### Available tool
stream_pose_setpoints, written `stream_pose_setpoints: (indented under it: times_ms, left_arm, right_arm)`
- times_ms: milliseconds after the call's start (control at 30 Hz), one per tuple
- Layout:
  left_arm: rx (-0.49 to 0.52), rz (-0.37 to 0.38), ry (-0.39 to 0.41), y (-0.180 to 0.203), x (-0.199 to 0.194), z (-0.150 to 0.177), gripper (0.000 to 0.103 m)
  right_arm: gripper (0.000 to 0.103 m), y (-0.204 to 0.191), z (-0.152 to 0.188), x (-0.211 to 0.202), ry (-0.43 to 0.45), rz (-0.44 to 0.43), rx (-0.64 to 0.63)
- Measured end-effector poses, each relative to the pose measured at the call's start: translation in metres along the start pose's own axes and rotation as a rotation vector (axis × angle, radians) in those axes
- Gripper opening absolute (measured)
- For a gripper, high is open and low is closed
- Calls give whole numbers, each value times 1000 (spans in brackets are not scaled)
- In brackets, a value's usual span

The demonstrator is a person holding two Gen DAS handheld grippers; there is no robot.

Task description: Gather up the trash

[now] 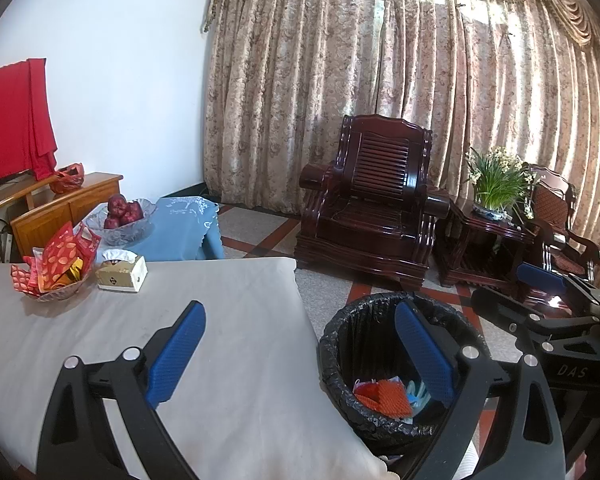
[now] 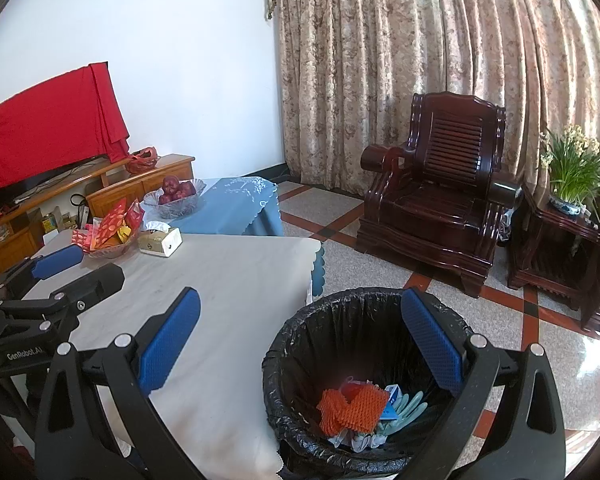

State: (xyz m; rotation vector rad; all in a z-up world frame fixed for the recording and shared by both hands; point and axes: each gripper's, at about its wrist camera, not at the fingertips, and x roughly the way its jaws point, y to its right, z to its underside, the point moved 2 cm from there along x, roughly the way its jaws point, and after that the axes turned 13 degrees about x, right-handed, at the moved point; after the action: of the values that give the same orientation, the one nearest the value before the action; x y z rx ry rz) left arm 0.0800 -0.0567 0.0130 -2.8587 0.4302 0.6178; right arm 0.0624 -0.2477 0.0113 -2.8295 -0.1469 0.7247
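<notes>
A bin with a black liner (image 1: 340, 332) (image 2: 292, 328) stands on the floor by the table's right corner. Inside lie an orange foam net (image 1: 384, 398) (image 2: 352, 404), a pale blue glove (image 2: 408, 406) and other scraps. My left gripper (image 1: 300, 354) is open and holds nothing, its left finger over the tablecloth and its right finger over the bin. My right gripper (image 2: 300, 344) is open and holds nothing too, straddling the table edge and the bin. Each gripper shows beside the other: the right gripper (image 1: 516, 288) and the left gripper (image 2: 80, 270).
The table with a pale cloth (image 1: 220, 320) (image 2: 228, 280) carries a tissue box (image 1: 122, 274) (image 2: 160, 242) and a bowl of red packets (image 1: 56, 272) (image 2: 108, 236). Behind are a fruit bowl (image 1: 120, 216) on blue cloth, a dark wooden armchair (image 1: 372, 208) and a potted plant (image 1: 496, 184).
</notes>
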Motion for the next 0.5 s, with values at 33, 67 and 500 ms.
stream_pose_setpoints:
  times_ms: [33,67,500]
  left_arm:
    - [1,-1,-1,0,0,0,94]
    - [1,0,-1,-1,0,0,94]
    - [5,6,-5,-4,4,1,94]
  right_arm:
    - [98,1,-1,0,0,0,0]
    - [98,0,0,0,0,-1,0]
    - [98,2,1,4,-10,2,3]
